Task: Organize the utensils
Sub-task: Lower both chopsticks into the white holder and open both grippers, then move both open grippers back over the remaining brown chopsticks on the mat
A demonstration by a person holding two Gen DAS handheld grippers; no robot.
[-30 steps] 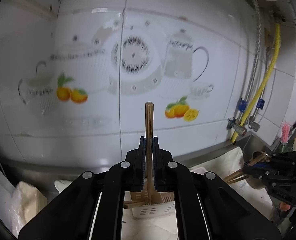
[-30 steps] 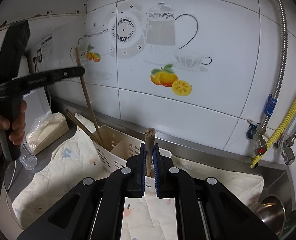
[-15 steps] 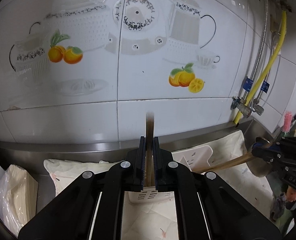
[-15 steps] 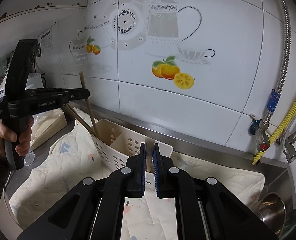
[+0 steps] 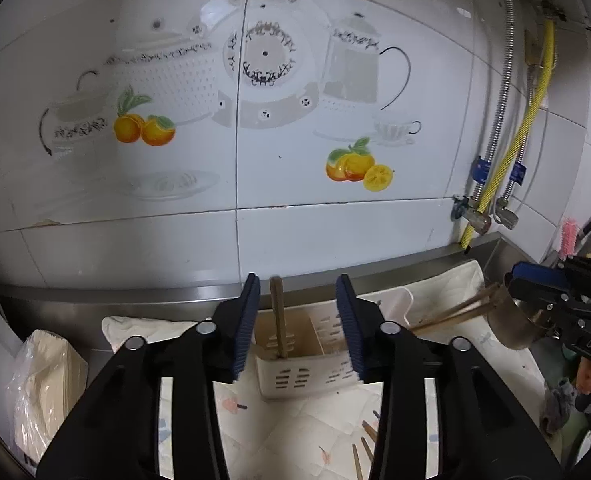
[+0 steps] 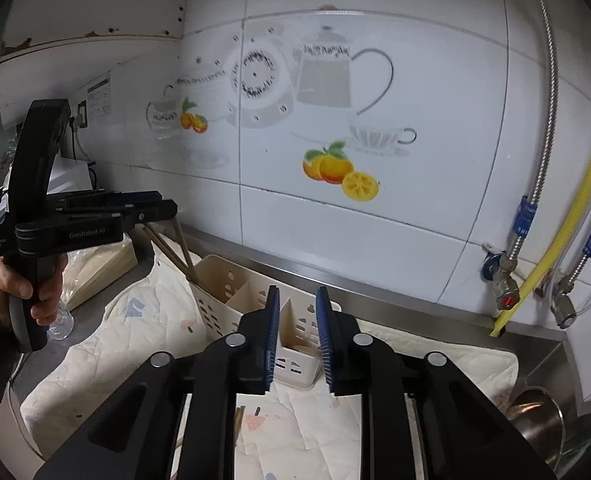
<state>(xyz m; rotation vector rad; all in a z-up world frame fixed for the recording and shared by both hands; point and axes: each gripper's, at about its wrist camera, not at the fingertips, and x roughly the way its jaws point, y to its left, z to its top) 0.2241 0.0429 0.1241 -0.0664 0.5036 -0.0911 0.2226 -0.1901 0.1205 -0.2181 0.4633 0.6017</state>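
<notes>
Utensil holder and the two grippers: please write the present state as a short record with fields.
left gripper: open, fingers above the holder
right gripper: open, nothing between its fingers
utensil holder: white plastic, divided, on the quilted cloth
standing chopsticks: in the end compartment below the left gripper
loose chopsticks: lying on the cloth in front of the holder

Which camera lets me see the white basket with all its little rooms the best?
The right wrist view: the white basket shows its dividers and several compartments, with chopsticks leaning out of its far end. In the left wrist view the left gripper frames and partly hides the basket, so mostly one compartment shows.
</notes>
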